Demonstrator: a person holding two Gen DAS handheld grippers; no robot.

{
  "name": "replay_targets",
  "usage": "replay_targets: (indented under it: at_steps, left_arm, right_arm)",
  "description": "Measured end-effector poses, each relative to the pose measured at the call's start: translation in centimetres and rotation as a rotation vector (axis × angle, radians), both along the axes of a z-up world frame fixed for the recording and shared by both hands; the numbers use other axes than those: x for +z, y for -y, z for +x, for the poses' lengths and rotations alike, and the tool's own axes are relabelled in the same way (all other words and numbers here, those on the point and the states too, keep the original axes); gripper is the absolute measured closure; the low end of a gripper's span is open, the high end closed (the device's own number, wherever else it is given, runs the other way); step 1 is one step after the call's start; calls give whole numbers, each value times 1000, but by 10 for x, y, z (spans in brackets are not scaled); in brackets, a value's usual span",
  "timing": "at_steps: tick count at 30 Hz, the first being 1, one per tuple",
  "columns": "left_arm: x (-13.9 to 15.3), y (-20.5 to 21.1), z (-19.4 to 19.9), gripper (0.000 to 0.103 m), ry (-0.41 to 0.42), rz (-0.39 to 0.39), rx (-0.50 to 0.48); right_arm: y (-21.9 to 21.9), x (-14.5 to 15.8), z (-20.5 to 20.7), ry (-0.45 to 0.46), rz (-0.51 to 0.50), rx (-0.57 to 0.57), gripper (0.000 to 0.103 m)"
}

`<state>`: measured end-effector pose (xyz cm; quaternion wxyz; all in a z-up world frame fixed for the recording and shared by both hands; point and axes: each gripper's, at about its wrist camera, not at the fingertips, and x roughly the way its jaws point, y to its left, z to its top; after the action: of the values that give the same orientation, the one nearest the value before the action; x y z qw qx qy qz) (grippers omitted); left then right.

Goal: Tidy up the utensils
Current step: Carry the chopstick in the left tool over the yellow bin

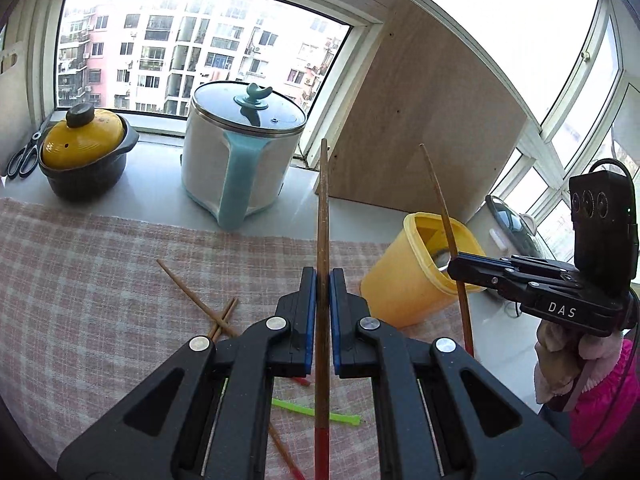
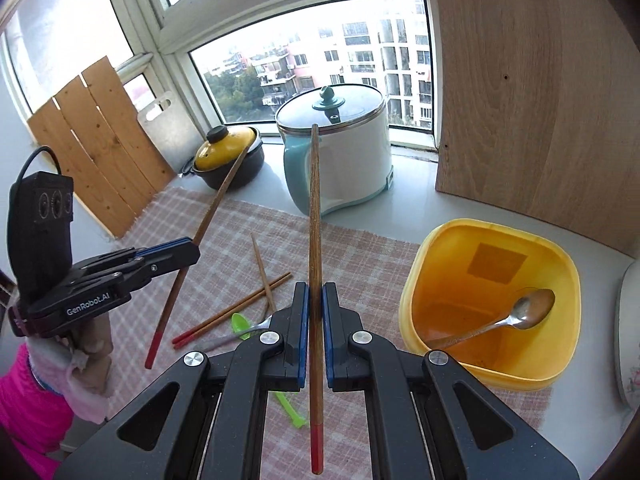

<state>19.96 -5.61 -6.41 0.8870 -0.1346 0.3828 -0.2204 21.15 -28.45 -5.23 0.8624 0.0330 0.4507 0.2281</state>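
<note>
1. Left wrist view: the left gripper [image 1: 323,304] is pinching a brown chopstick [image 1: 322,240] between its blue pads. The stick points up and away, and its red end hangs down near the camera.
2. Off to the right in this view, the right gripper [image 1: 454,267] is pinching its own chopstick, a second brown stick [image 1: 448,232]. That stick stands in front of the yellow tub [image 1: 400,284].
3. Right wrist view: the right gripper's pads are pressed tight on the stick, which has a red tip at the bottom.
4. The yellow tub sits on the right edge of the checked cloth [image 2: 352,248]. A metal spoon [image 2: 516,316] lies inside the tub, leaning on its wall.
5. More chopsticks [image 2: 240,312] lie loose on the cloth, some crossing each other. A green plastic spoon [image 2: 242,324] lies beside them, and a second metal spoon's handle [image 2: 256,326] crosses it.
6. A white and blue pot [image 2: 340,152] with a glass lid stands behind the cloth by the window. A dark pot with a yellow lid [image 2: 230,152] stands to its left.
7. Scissors [image 1: 26,152] lie next to the dark pot.
8. A pink sleeve [image 2: 28,400] shows under the left gripper.
</note>
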Motion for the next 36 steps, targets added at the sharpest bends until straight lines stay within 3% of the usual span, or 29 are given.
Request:
replay_targets:
  at_steps: [19, 36]
  left_arm:
    - [40, 108, 43, 99, 63, -80, -85]
    - [30, 162, 80, 99, 112, -80, -77]
  right_arm:
    - [75, 39, 20, 100, 11, -129, 98]
    - [114, 32, 54, 111, 21, -193, 98]
